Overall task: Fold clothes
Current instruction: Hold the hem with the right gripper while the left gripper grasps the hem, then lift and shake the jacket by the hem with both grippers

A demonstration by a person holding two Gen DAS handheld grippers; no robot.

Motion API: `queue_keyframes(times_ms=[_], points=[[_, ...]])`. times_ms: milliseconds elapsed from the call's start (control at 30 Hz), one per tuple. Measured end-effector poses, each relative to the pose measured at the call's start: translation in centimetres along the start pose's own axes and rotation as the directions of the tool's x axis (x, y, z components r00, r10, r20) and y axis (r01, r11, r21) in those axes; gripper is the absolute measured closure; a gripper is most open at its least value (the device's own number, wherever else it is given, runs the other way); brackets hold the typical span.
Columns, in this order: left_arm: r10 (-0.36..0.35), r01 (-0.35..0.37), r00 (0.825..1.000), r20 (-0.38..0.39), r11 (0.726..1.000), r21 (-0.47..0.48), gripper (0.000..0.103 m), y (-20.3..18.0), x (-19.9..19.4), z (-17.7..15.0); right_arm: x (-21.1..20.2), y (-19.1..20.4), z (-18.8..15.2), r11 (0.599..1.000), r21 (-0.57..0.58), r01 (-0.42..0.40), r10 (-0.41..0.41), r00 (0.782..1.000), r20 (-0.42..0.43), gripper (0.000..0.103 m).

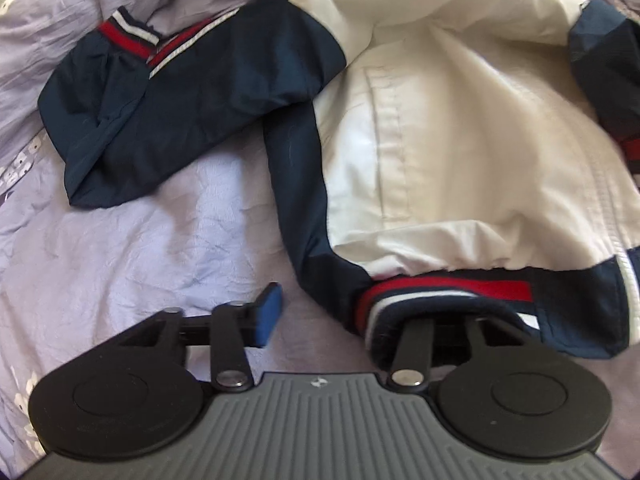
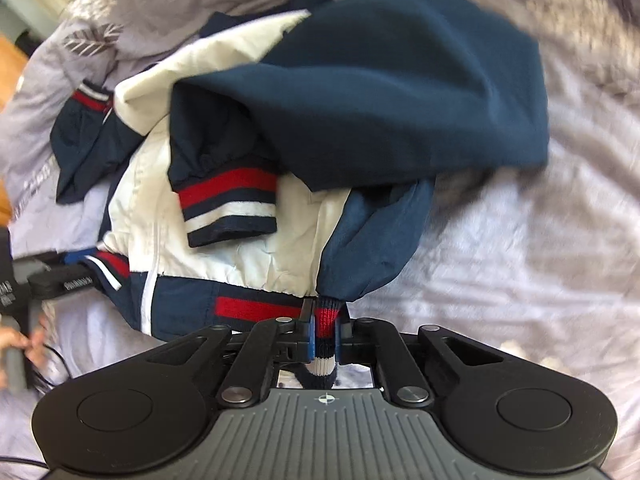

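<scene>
A navy and white jacket (image 1: 440, 128) with red, white and navy ribbed trim lies on a lilac bedsheet (image 1: 140, 240). One sleeve (image 1: 160, 92) stretches out to the left. My left gripper (image 1: 344, 312) is open at the jacket's striped hem (image 1: 440, 292); its left blue pad (image 1: 268, 312) rests on the sheet and the right finger is hidden under the hem. My right gripper (image 2: 324, 332) is shut on the striped hem (image 2: 325, 320) at the jacket's other bottom corner. The other sleeve (image 2: 360, 92) lies folded across the white body, its cuff (image 2: 228, 204) on top.
The left gripper also shows in the right wrist view (image 2: 60, 280), held by a hand (image 2: 28, 344) at the left edge. Rumpled sheet (image 2: 520, 240) spreads to the right of the jacket. A wooden floor (image 2: 12, 52) shows at the far left.
</scene>
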State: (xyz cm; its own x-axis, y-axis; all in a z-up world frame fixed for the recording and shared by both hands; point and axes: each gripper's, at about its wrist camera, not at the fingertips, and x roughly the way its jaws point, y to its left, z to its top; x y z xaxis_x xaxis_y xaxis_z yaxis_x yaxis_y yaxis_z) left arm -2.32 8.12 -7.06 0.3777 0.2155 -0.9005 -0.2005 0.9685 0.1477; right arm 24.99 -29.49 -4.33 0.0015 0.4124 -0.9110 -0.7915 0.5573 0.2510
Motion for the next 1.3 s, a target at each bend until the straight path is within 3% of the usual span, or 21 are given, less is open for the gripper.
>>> queue_keyframes(times_ms=[100,200,267,333,433,500,567,700,800,867,933,967,1033,1100,1200,1300], points=[[-0.025,0.025,1.0,-0.002,1.0,-0.002,0.056,0.4,-0.6,-0.5,-1.1,0.4,-0.5,0.996,-0.076,0.042,-0.041,0.999,0.021,0.093],[-0.074,0.07,0.996,-0.04,0.994,-0.087,0.058,0.8,-0.6,0.4,-1.6,2.2,-1.5,0.962,-0.237,0.135,-0.114,0.989,0.097,0.078],[-0.108,0.096,0.992,-0.065,0.981,-0.166,0.059,1.4,-0.1,1.4,-2.2,4.6,-3.5,0.884,-0.405,0.232,-0.15,0.963,0.223,0.051],[-0.123,0.106,0.989,-0.077,0.974,-0.202,0.059,1.7,-0.2,1.7,-2.5,7.0,-5.9,0.782,-0.557,0.28,-0.113,0.942,0.315,0.034],[-0.121,0.103,0.989,-0.081,0.975,-0.196,0.058,1.5,-0.3,1.7,-2.1,9.4,-8.8,0.658,-0.689,0.305,-0.075,0.936,0.344,0.034],[-0.111,0.094,0.991,-0.082,0.978,-0.186,0.057,1.3,-0.2,1.5,-1.1,9.5,-9.3,0.63,-0.699,0.337,-0.12,0.932,0.341,0.034],[-0.109,0.092,0.99,-0.083,0.978,-0.186,0.056,1.3,0.0,1.4,-0.1,8.5,-8.9,0.645,-0.666,0.375,-0.184,0.922,0.341,0.035],[-0.106,0.09,0.991,-0.084,0.98,-0.178,0.051,1.5,0.2,1.4,-0.7,5.9,-6.9,0.734,-0.518,0.44,-0.25,0.884,0.396,0.037],[-0.091,0.078,0.992,-0.083,0.985,-0.152,0.049,1.1,0.3,1.2,-2.2,3.7,-5.1,0.841,-0.368,0.396,-0.242,0.885,0.399,0.035],[-0.076,0.065,0.994,-0.079,0.99,-0.125,0.048,0.7,0.2,1.1,-2.4,2.8,-4.3,0.88,-0.293,0.374,-0.254,0.892,0.375,0.035],[-0.053,0.045,0.996,-0.075,0.994,-0.098,0.046,0.3,0.2,1.1,-2.0,2.4,-4.1,0.894,-0.26,0.366,-0.27,0.901,0.341,0.036],[-0.039,0.033,0.997,-0.072,0.996,-0.087,0.045,0.1,0.3,1.0,-1.8,2.2,-4.2,0.898,-0.252,0.361,-0.276,0.907,0.317,0.041],[0.001,-0.005,0.998,-0.067,0.998,-0.06,0.035,-0.4,0.5,1.0,-1.2,2.4,-4.7,0.898,-0.27,0.347,-0.274,0.922,0.273,0.057],[0.036,-0.038,0.998,-0.058,0.999,-0.027,0.025,-0.5,0.3,1.0,-0.8,3.2,-5.0,0.892,-0.301,0.338,-0.273,0.932,0.237,0.085],[0.076,-0.076,0.997,-0.031,0.997,0.02,0.024,-0.5,-0.3,1.1,-1.9,3.8,-4.5,0.858,-0.345,0.381,-0.3,0.916,0.266,0.089],[0.087,-0.091,0.995,0.046,0.993,0.082,0.03,-0.1,-2.4,0.7,-3.4,3.3,-3.9,0.846,-0.352,0.4,-0.315,0.908,0.275,0.09]])
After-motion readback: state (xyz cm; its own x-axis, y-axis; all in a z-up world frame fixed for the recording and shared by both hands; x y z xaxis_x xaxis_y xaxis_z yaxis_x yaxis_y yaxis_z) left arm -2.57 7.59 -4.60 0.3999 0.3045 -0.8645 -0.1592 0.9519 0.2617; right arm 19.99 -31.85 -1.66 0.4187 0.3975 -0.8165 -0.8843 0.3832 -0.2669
